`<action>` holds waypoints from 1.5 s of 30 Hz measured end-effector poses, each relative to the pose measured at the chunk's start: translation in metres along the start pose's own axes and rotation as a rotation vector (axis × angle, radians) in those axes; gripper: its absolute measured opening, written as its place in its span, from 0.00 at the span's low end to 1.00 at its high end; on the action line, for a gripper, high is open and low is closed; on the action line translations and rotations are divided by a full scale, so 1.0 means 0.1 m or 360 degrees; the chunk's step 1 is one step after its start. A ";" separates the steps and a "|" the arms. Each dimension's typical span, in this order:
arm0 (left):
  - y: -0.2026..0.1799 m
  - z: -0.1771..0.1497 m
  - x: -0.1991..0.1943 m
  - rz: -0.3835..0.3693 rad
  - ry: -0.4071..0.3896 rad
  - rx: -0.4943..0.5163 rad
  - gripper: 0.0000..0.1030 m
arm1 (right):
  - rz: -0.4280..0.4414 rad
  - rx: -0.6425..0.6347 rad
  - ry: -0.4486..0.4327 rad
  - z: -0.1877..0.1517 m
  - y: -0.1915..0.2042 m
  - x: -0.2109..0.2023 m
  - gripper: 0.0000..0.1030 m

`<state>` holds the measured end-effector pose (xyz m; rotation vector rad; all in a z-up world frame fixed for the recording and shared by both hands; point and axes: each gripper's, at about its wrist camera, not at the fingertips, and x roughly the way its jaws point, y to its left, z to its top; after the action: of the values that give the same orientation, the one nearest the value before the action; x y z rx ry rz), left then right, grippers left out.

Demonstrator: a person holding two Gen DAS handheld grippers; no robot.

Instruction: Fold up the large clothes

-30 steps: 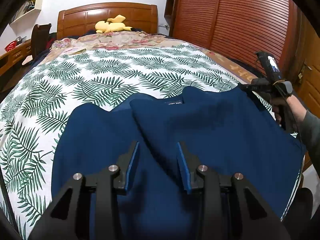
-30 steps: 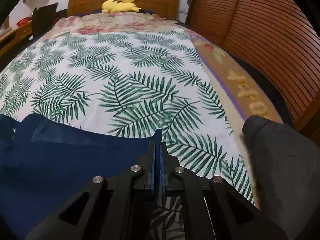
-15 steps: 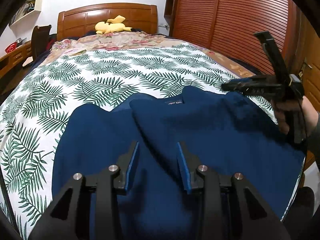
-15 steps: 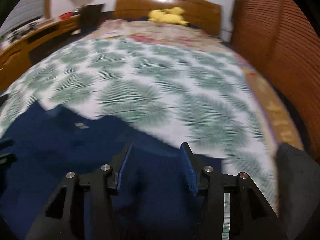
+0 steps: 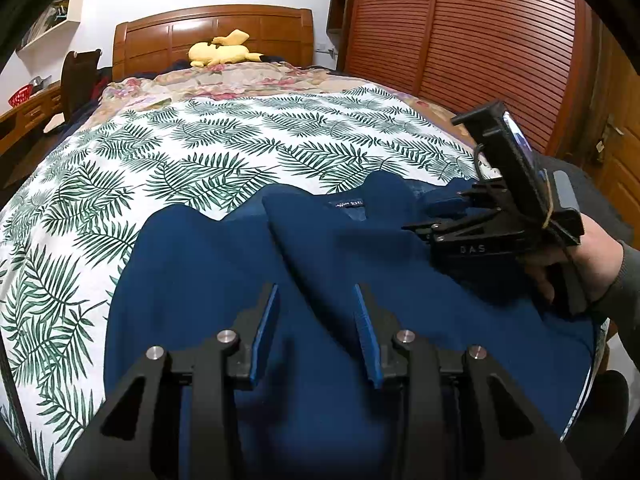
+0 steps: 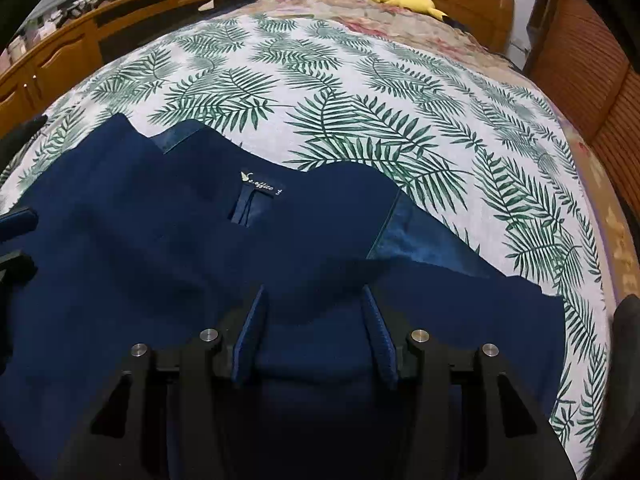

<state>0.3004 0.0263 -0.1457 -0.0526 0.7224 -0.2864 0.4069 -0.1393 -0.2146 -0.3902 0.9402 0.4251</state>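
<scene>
A large dark blue garment (image 5: 224,276) lies spread on the bed, collar label (image 6: 262,188) facing up; it also fills the lower right wrist view (image 6: 132,264). My left gripper (image 5: 316,296) is open and empty, hovering over the garment's middle. My right gripper (image 6: 314,300) is open and empty above the garment's right part, below the collar. In the left wrist view the right gripper (image 5: 472,224) sits over the garment's right shoulder, held by a hand (image 5: 588,260).
The bed has a white cover with green fern leaves (image 5: 208,152) and a wooden headboard (image 5: 212,36) with a yellow plush toy (image 5: 222,52). A slatted wooden wardrobe (image 5: 472,40) stands right. A wooden desk (image 6: 68,52) runs along the left.
My right gripper let go of the garment's right edge, opened, and swung left over the garment. The released cloth lies flat. My left gripper stayed still.
</scene>
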 end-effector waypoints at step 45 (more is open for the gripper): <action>-0.39 -0.61 -0.97 0.0162 -0.0052 0.0039 0.35 | 0.0182 0.0092 -0.0292 -1.44 0.46 -1.31 0.59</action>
<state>0.1821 0.0186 -0.1231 0.0028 0.6868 -0.1969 0.2170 -0.1950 -0.1875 -0.2407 0.7965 0.5279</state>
